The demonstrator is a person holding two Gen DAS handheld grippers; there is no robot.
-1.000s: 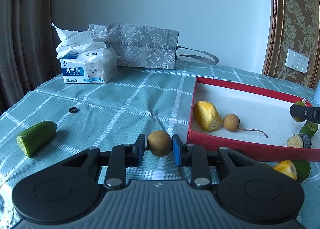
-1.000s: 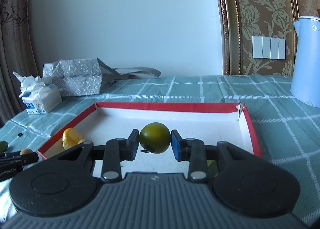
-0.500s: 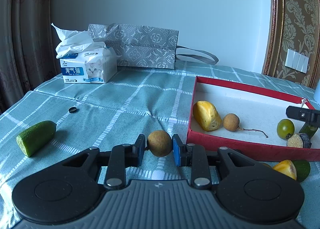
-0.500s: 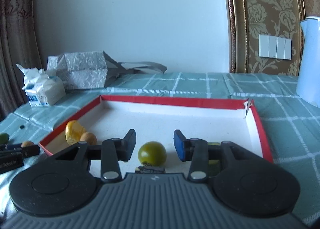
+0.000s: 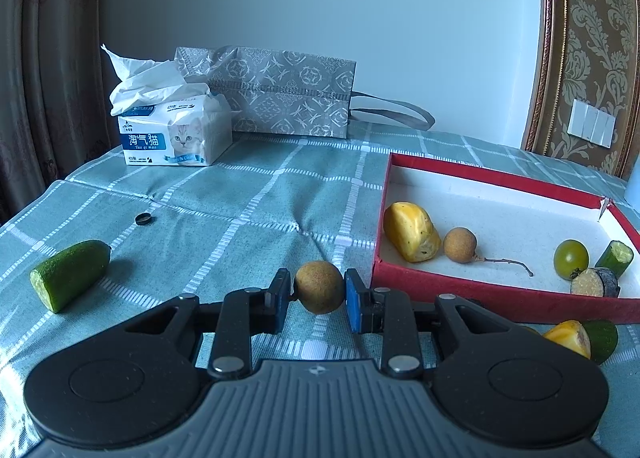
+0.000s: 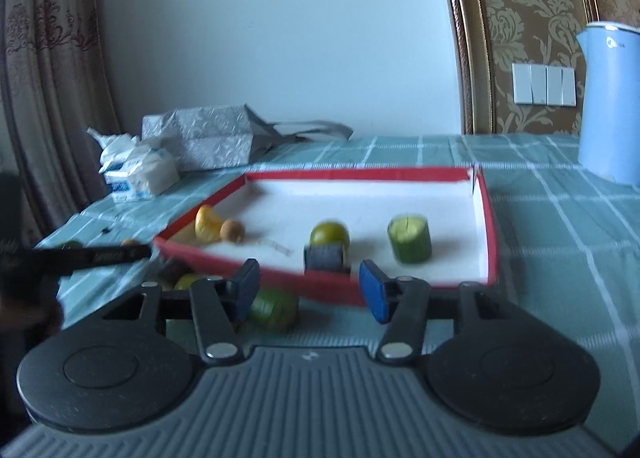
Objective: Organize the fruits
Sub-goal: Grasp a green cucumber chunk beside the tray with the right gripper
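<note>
My left gripper (image 5: 319, 294), bottom centre of the left wrist view: clamped on a brown longan (image 5: 319, 286), both pads pressed to its sides, just left of the red box (image 5: 496, 177). My right gripper (image 6: 308, 285), lower centre of the right wrist view: jaws spread wide, nothing between them, poised at the near wall of the red box (image 6: 486, 217); this view is blurred. Box contents, left wrist view, centre right: one yellow fruit piece (image 5: 411, 232) touching a second longan (image 5: 460, 245) with a twig stem; further right, one green tomato (image 5: 570, 256), one dark eggplant slice (image 5: 596, 282) just in front of it, one cucumber stub (image 5: 614, 258) beside them. Outside the box, lower right of the left wrist view, on the tabletop (image 5: 224, 209): one yellow wedge (image 5: 568, 338) touching a green piece (image 5: 602, 338). Lower left of the same view: one cut cucumber end (image 5: 70, 274) lying on the checked cloth, well apart from the box; one small black ring (image 5: 143, 219) beyond it. Upper left: tissue pack (image 5: 176, 133) and a patterned grey bag (image 5: 276, 97) by the wall. Right wrist view, upper right: one blue kettle (image 6: 610, 105).
</note>
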